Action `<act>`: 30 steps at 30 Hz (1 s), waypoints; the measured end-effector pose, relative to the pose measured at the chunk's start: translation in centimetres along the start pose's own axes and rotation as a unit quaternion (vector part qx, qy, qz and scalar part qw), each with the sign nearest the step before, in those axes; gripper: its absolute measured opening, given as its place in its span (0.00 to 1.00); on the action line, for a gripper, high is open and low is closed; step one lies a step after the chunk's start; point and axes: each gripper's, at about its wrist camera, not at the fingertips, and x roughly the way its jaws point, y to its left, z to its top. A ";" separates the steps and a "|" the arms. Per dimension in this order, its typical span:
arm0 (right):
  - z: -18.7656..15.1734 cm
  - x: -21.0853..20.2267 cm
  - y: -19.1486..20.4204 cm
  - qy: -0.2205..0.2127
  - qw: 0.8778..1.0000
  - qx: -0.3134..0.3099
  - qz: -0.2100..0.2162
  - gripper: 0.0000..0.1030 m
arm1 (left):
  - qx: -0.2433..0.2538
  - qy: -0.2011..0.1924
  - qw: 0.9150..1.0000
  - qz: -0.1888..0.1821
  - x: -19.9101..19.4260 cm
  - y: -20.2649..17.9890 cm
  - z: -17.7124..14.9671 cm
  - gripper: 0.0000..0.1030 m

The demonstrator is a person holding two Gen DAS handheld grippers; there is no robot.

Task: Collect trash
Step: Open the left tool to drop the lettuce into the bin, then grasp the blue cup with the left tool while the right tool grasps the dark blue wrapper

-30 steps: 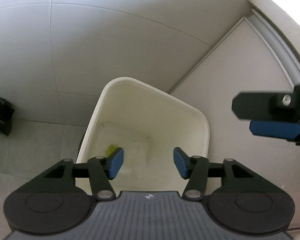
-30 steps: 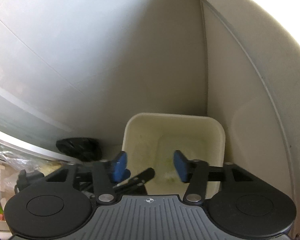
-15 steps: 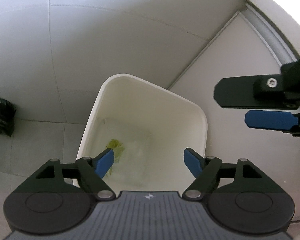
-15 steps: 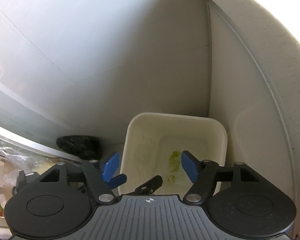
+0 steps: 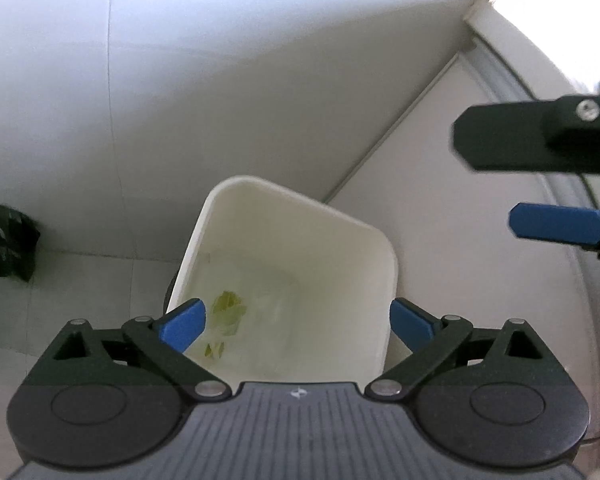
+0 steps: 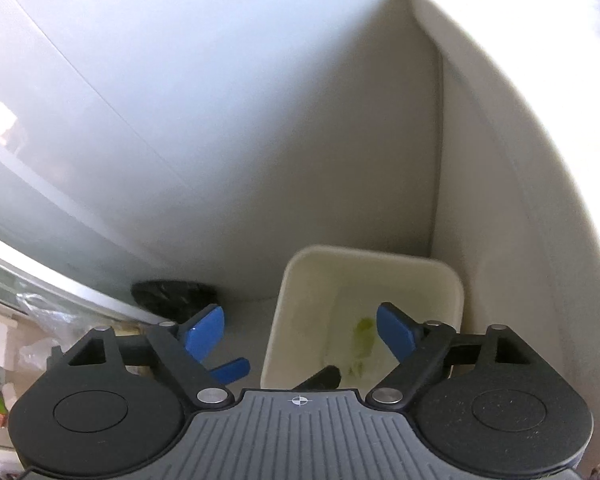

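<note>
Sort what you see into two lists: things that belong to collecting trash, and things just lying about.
Job in hand:
- bin
- green scrap inside the bin
- clear wrapper inside the bin
- left claw, open and empty
- right claw, open and empty

Lying about:
- black bag on the floor beside the bin

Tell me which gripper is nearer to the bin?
Left. The left gripper hangs right over the bin; the right gripper is higher, off toward the bin's side.
</note>
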 end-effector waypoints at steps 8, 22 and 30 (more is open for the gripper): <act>1.5 -5.8 -1.3 -0.074 0.997 0.012 0.000 0.90 | 0.037 -0.045 0.998 -0.005 -3.0 -2.3 1.1 0.99; 2.8 -16.2 -8.5 -0.255 0.957 0.072 -0.117 0.95 | 0.167 -0.116 0.977 -0.072 -8.7 -12.0 3.4 0.99; 1.8 -18.8 -15.3 -0.291 0.930 0.108 -0.199 0.95 | 0.256 -0.124 0.954 -0.094 -7.6 -18.4 4.8 0.99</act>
